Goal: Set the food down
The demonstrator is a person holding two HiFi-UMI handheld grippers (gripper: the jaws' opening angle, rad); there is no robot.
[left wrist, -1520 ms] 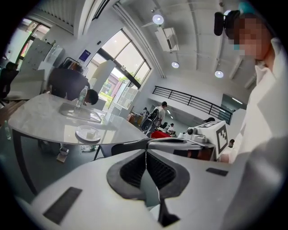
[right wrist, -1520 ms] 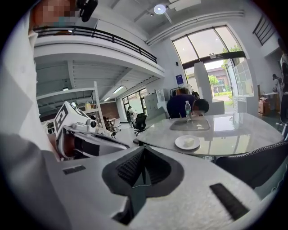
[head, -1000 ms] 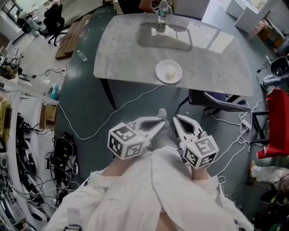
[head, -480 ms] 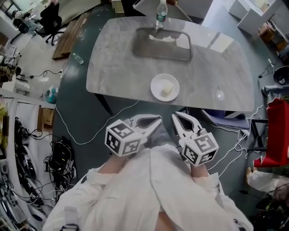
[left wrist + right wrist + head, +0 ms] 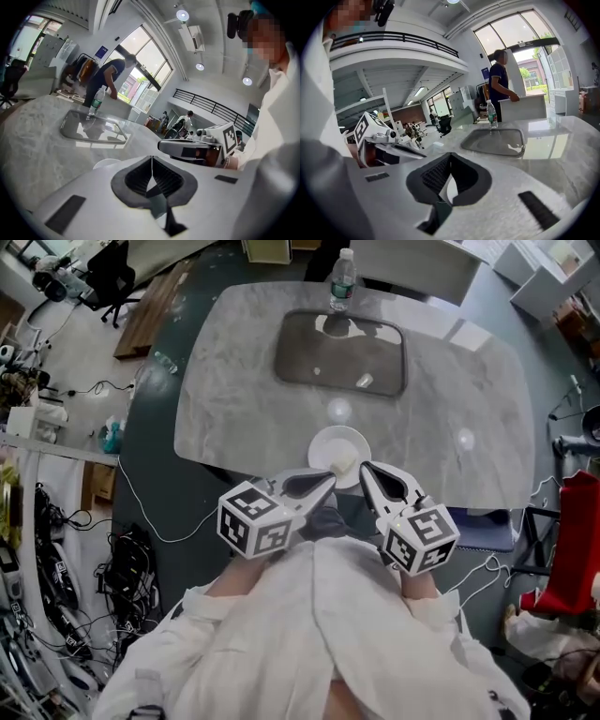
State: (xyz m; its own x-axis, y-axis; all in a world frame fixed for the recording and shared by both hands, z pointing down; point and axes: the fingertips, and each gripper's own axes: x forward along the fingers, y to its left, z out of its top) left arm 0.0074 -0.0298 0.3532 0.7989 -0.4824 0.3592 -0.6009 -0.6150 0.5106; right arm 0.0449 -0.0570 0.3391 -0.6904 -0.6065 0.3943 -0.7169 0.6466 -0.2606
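Frame centre: left gripper (image 5: 326, 484) and right gripper (image 5: 367, 472), both closed and empty, overlap the plate (image 5: 330, 440) at the table's (image 5: 234, 418) near edge.

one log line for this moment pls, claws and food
left claw: shut, empty | right claw: shut, empty | food: on plate, near edge of table | bottle: upright beyond tray

plate (image 5: 323, 440): white | table (image 5: 234, 409): grey, marbled | tray (image 5: 314, 362): dark grey | coat (image 5: 309, 634): white
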